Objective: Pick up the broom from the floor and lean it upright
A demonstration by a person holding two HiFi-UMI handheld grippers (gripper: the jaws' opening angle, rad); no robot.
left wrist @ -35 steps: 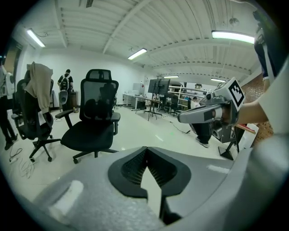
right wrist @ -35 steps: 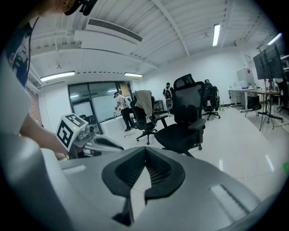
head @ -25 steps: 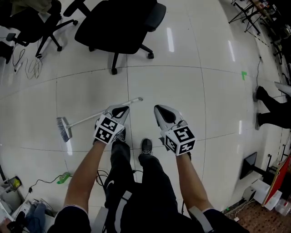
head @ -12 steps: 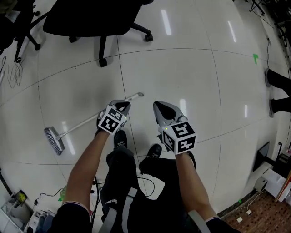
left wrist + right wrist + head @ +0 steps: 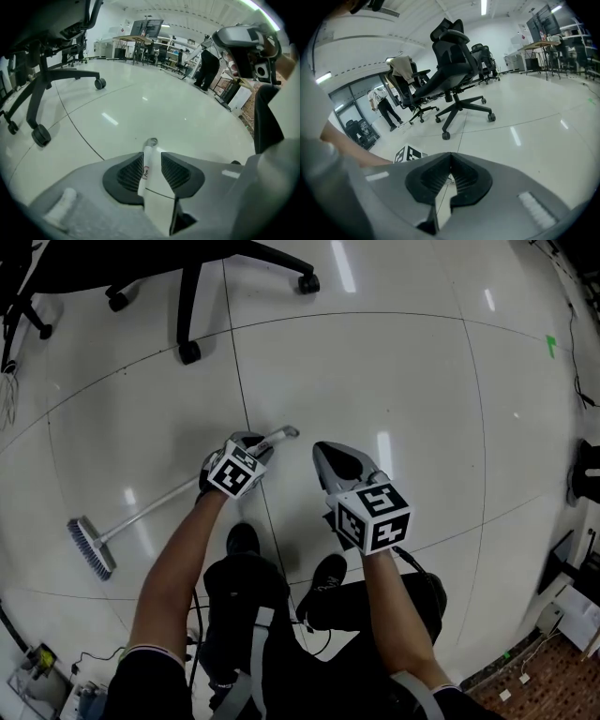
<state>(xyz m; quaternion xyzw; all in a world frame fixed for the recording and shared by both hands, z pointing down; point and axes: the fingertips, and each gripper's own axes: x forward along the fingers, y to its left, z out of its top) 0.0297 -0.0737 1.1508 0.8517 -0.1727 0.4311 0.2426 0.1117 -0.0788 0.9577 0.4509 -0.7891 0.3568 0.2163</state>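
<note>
Left gripper view: left gripper (image 5: 152, 154), jaws just opened, straddles the broom handle (image 5: 146, 168).

Whoever's wearing the head cam has a dark short-sleeved top on. The left sleeve (image 5: 148, 673) and right sleeve (image 5: 424, 697) both stop above the elbow, and each has a thin pale edge along the hem. Below that it's plain black trousers (image 5: 246, 589), a bit loose and creased around the knees. Shoes are black too, left shoe (image 5: 242, 538) and right shoe (image 5: 329, 571), both with rounded toes. Grey straps (image 5: 253, 648) run down the front of the body like some kind of harness, and a thin black cable (image 5: 306, 622) shows between the legs.
</note>
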